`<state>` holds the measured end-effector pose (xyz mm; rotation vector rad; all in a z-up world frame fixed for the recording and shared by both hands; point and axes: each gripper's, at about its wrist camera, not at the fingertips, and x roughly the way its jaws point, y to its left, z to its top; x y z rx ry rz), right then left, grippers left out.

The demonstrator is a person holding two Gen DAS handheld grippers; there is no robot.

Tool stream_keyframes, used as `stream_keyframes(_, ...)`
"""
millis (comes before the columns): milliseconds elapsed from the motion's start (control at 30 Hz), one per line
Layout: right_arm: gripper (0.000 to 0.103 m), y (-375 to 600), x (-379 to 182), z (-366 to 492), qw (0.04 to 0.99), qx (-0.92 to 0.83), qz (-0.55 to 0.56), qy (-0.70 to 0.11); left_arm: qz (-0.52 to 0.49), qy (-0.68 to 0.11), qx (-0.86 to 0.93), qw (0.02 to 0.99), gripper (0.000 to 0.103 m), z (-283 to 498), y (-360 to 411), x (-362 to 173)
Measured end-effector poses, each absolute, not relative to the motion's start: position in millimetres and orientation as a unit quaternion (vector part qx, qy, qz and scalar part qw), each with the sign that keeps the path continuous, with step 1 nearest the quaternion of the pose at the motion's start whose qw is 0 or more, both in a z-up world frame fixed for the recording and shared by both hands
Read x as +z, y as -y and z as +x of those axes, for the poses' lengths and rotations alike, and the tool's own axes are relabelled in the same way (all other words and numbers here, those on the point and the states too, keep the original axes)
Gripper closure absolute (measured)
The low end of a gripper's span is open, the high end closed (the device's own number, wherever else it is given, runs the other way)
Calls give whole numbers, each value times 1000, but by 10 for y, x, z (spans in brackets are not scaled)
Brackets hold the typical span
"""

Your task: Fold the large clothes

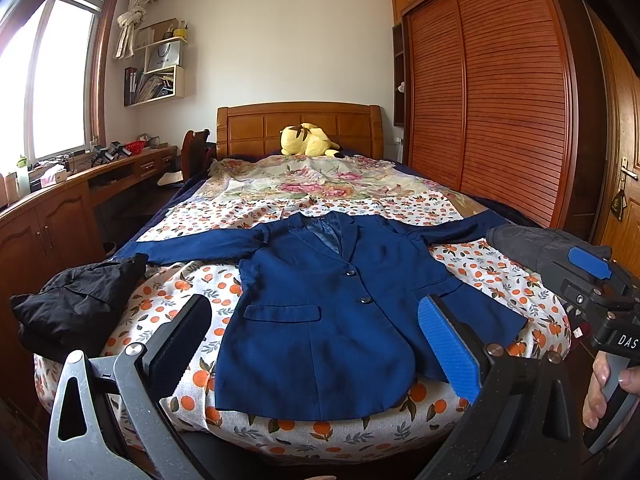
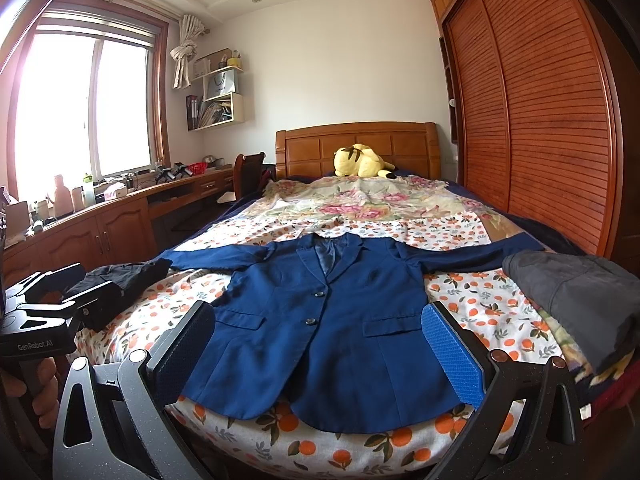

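Observation:
A dark blue blazer (image 1: pixel 320 312) lies flat, front up, on the foot of the bed, sleeves spread to both sides; it also shows in the right wrist view (image 2: pixel 320 320). My left gripper (image 1: pixel 316 340) is open and empty, held above the blazer's lower hem. My right gripper (image 2: pixel 320 344) is open and empty, also above the lower hem. The right gripper shows at the right edge of the left wrist view (image 1: pixel 600 280), and the left gripper at the left edge of the right wrist view (image 2: pixel 52 300).
A black garment (image 1: pixel 76 304) lies at the bed's left corner. A grey folded garment (image 2: pixel 576 296) lies at the right. The orange-print sheet (image 1: pixel 192 280) covers the bed. A yellow plush (image 1: pixel 308 140) sits by the headboard. A desk (image 1: pixel 60 196) stands left, a wardrobe (image 1: pixel 500 100) right.

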<state>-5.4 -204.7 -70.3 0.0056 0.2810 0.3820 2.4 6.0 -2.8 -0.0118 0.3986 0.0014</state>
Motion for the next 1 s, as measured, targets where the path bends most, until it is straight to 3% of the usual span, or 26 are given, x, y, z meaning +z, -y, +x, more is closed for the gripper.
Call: stream_keyframes(1000, 0, 2055, -706, -45, 971, 190, 6, -142, -7, -200, 2, 980, 0, 24, -67, -56)
